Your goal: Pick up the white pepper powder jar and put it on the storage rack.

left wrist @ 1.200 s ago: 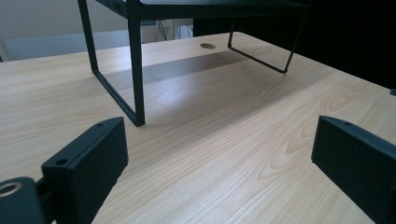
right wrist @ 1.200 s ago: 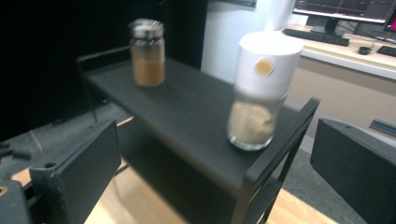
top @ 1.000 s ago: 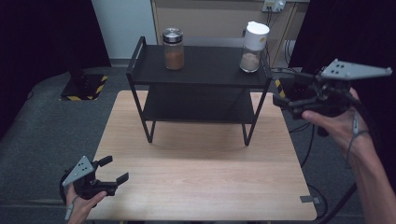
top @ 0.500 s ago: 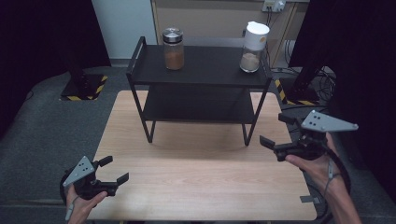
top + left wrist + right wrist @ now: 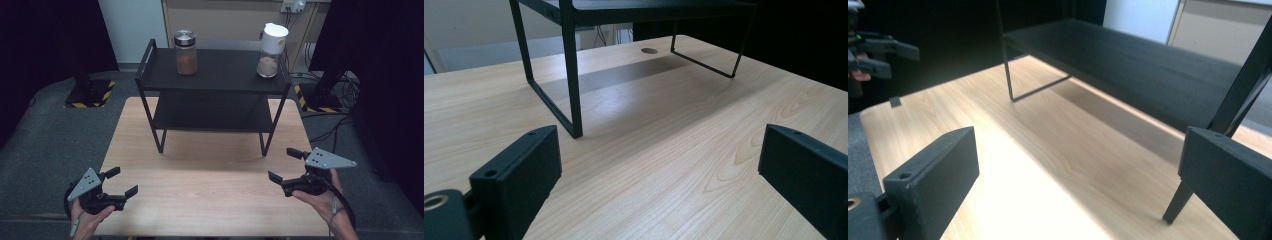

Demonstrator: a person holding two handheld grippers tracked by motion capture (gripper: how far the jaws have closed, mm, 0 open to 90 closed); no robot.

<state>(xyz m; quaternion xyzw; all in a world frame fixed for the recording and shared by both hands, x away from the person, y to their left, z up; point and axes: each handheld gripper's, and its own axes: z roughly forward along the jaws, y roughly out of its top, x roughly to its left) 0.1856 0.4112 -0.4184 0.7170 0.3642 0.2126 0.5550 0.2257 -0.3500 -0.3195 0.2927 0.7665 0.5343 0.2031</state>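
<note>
Jars on the rack's top shelf: metal-lid jar [image 5: 185,52] at the left end, white-lid jar [image 5: 270,50] at the right end, both upright, well apart. Both grippers sit low at the near table [image 5: 210,200] corners, far from the rack [image 5: 215,95] (nothing held). Right gripper [image 5: 289,164] has jaws wide apart, empty; left gripper [image 5: 122,182] likewise wide and empty. White-lid jar lies forward and up from the right gripper, which is the nearer one to it; metal-lid jar is nearer the left. Gripper views give the rack legs and lower shelf close up; high view gives the jars.
</note>
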